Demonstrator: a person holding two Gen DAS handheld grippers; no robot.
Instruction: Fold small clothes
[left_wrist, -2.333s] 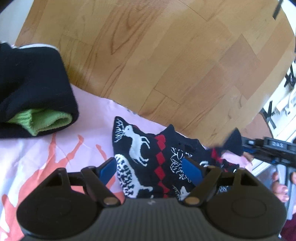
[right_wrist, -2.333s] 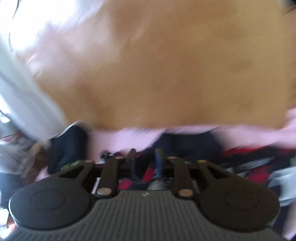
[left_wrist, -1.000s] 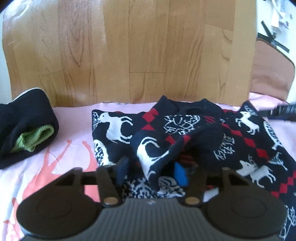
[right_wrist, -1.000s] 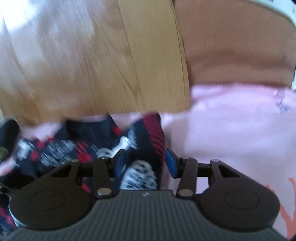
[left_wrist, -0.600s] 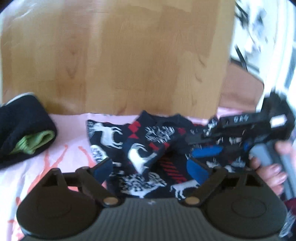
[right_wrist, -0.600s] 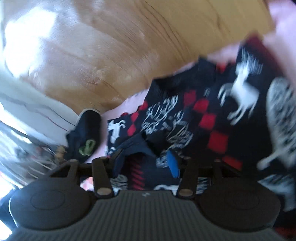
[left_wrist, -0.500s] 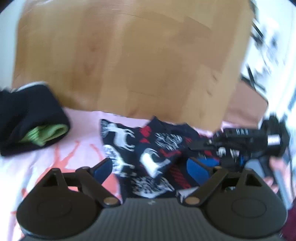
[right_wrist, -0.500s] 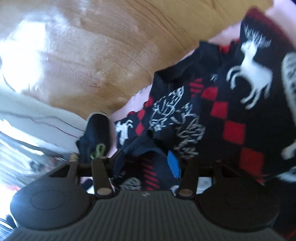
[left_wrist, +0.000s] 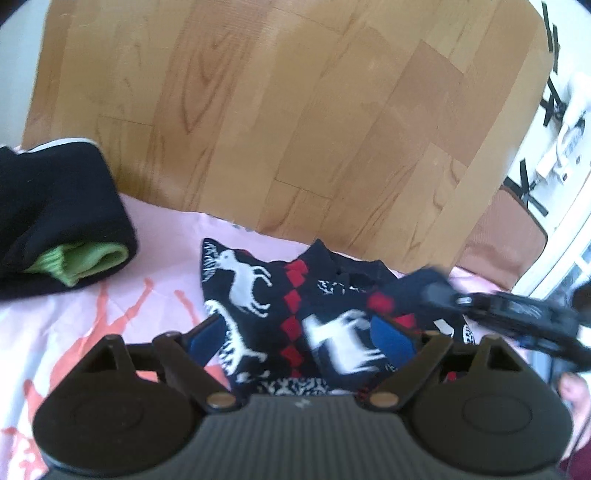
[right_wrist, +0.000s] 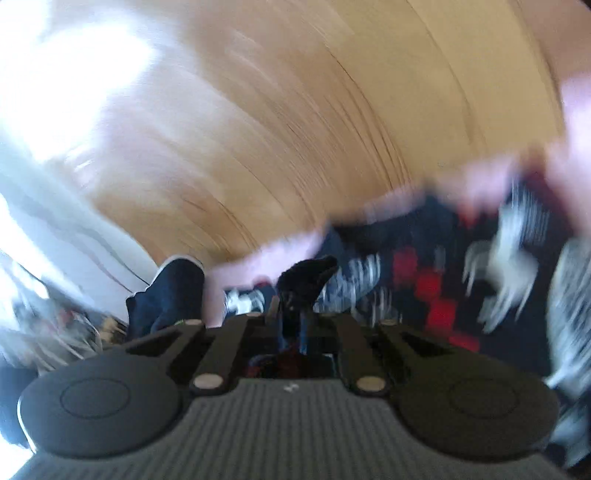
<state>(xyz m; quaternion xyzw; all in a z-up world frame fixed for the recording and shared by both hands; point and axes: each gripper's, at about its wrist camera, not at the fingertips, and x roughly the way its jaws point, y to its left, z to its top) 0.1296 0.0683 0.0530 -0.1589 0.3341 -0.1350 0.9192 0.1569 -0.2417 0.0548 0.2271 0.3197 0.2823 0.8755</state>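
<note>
A small navy sweater (left_wrist: 280, 306) with white reindeer and red diamonds lies on a pink sheet (left_wrist: 92, 317) by a wooden headboard. My left gripper (left_wrist: 299, 334) is open, with its fingers spread over the sweater's near part and nothing between them. My right gripper (right_wrist: 291, 314) is shut on a dark fold of the sweater (right_wrist: 306, 275); the rest of the sweater (right_wrist: 443, 288) is blurred to its right. In the left wrist view the right gripper (left_wrist: 443, 293) comes in from the right, holding the sweater's edge.
A folded navy garment with a green cuff (left_wrist: 55, 221) lies at the left on the sheet; it also shows in the right wrist view (right_wrist: 166, 295). The wooden headboard (left_wrist: 295, 122) stands behind. White furniture (left_wrist: 565, 147) is at the far right.
My left gripper let go of the sweater's fold and opened. My right gripper, open half a second ago, has shut on a dark fold and is moving fast; its view is blurred.
</note>
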